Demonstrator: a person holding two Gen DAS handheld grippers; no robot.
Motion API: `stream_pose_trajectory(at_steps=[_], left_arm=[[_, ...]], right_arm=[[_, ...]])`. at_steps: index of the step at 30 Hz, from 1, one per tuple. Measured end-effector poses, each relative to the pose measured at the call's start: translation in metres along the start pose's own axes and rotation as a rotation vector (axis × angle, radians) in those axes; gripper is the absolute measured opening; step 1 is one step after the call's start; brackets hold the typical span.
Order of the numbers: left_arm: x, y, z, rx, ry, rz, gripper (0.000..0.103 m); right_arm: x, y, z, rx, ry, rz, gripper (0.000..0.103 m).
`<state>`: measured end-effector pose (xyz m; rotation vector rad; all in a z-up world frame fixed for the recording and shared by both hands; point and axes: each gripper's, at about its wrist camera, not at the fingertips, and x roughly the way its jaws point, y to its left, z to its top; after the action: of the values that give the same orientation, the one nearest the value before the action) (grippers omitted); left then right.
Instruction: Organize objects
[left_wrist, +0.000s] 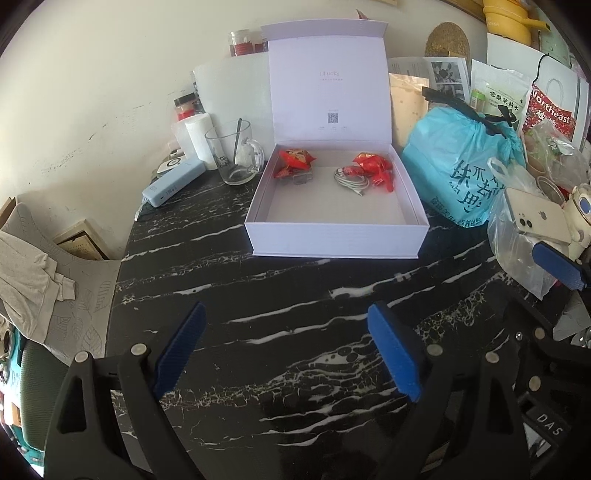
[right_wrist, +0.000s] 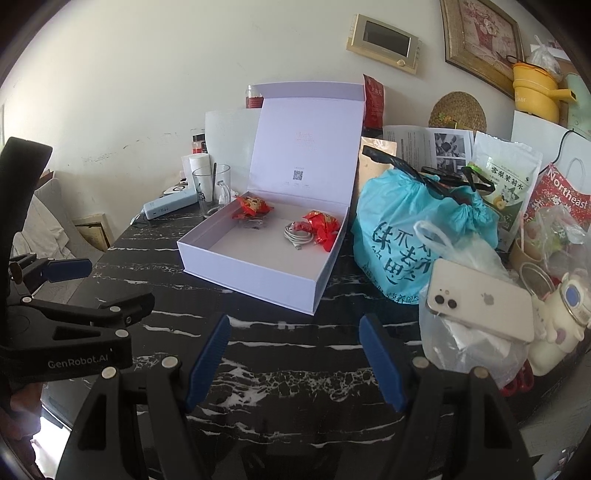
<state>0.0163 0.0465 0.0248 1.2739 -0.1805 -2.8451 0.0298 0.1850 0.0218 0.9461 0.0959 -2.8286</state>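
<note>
An open white box (left_wrist: 334, 242) (right_wrist: 255, 275) with its lid up stands on the black marble table (left_wrist: 280, 295) (right_wrist: 295, 365). Inside lie red snack packets (left_wrist: 295, 158) (right_wrist: 253, 205), another red packet (left_wrist: 371, 164) (right_wrist: 321, 221) and a coiled white cable (left_wrist: 351, 181) (right_wrist: 297, 236). My left gripper (left_wrist: 286, 314) is open and empty above the table, in front of the box. My right gripper (right_wrist: 295, 326) is open and empty, right of the left one. A white phone (left_wrist: 537, 216) (right_wrist: 480, 304) lies on a clear plastic bag at the right.
A glass mug (left_wrist: 231, 155) (right_wrist: 210, 192) with a spoon and a light blue power bank (left_wrist: 173, 186) (right_wrist: 170, 207) sit left of the box. A blue bag (left_wrist: 458, 170) (right_wrist: 402, 236), food pouches and a cream toy (right_wrist: 561, 317) crowd the right side. The table edge drops off at left.
</note>
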Motion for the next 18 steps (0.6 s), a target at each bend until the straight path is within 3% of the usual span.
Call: stream_pose_trajectory(at_steps=[9,18], left_arm=[[0.012,0.005,-0.024,-0.029,0.075,-0.042,0.089],[0.013,0.013,-0.025,-0.047,0.08,-0.032,0.089]], right_arm=[[0.004,0.007,-0.013,-0.001,0.03,0.017,0.073],[0.006,0.007,-0.007,0.009,0.068,-0.002,0.073]])
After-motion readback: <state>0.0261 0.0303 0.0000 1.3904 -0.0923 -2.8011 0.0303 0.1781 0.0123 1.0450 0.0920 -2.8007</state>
